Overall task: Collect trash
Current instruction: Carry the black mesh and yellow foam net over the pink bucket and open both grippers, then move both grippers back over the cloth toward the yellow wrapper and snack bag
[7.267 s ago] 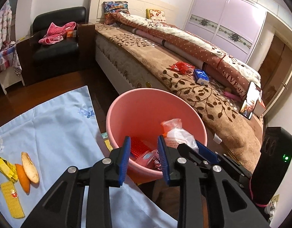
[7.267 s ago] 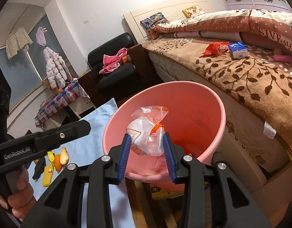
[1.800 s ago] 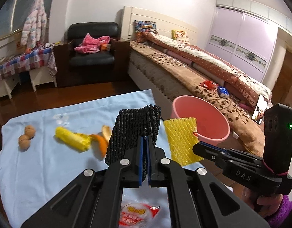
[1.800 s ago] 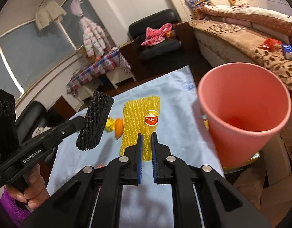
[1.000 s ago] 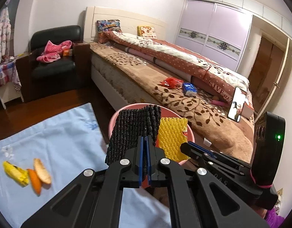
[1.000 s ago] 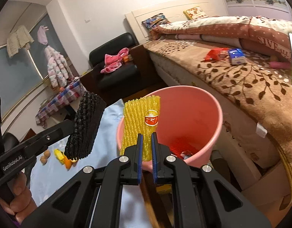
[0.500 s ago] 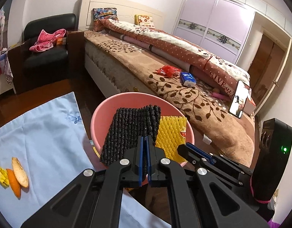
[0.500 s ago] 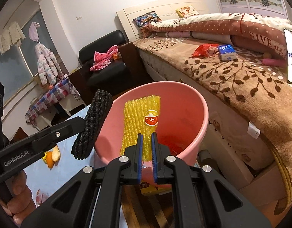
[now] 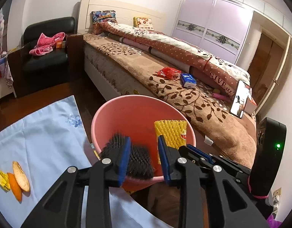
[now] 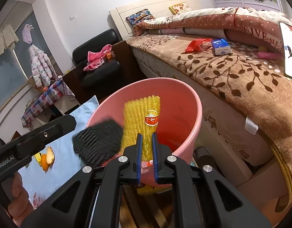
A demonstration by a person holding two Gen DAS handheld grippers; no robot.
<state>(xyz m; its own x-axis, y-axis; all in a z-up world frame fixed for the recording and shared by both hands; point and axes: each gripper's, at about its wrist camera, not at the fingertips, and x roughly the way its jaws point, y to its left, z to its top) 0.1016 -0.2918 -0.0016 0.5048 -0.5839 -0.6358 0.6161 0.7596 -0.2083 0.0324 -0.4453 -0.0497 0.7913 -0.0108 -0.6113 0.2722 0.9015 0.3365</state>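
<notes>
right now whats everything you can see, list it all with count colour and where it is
round plastic bin: 1, pink, on the floor between bed and cloth
black foam net sleeve: 1, black, dropping over the bin's near rim, free of the open left jaws
yellow foam net sleeve: 1, yellow with a red sticker, over the bin between the right fingers
peel scraps: about 3, orange, tan, yellow, on the light blue cloth
crinkled snack wrapper: 1, red, on the bed
tissue pack: 1, blue, beside the wrapper
phone: 1, propped on the bed
armchair: 1, black, pink clothes on it
left gripper: open
right gripper: jaws slightly parted around the yellow sleeve
</notes>
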